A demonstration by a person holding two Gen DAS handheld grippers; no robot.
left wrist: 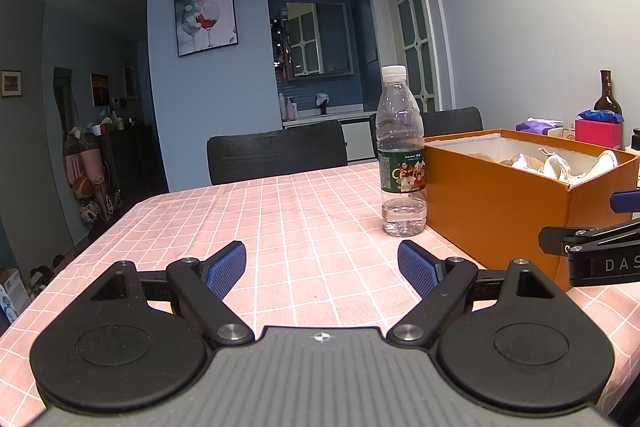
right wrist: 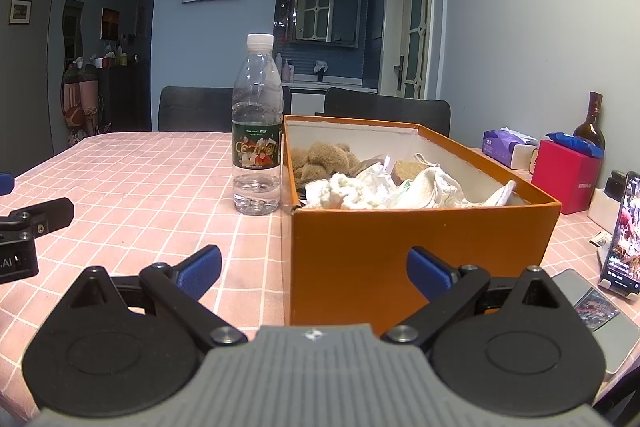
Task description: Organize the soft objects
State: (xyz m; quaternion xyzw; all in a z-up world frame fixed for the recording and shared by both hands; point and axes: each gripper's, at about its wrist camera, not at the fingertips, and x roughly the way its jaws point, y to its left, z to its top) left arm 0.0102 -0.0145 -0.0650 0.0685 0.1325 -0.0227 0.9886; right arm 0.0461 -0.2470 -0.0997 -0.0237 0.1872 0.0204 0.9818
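An orange cardboard box (right wrist: 420, 247) stands on the pink checked tablecloth. Inside lie a brown plush toy (right wrist: 320, 157), crumpled white cloths (right wrist: 360, 191) and a cream drawstring bag (right wrist: 432, 183). My right gripper (right wrist: 314, 269) hovers open just in front of the box's near wall, nothing between its blue pads. My left gripper (left wrist: 322, 269) is open over bare tablecloth, left of the box (left wrist: 500, 203), empty. Each gripper shows at the edge of the other's view.
A nearly empty water bottle (right wrist: 257, 131) stands against the box's left side. Right of the box are a red box (right wrist: 564, 175), tissue pack (right wrist: 506, 145), dark glass bottle (right wrist: 590, 125) and a propped phone (right wrist: 624, 239). Black chairs (left wrist: 276, 151) line the far edge.
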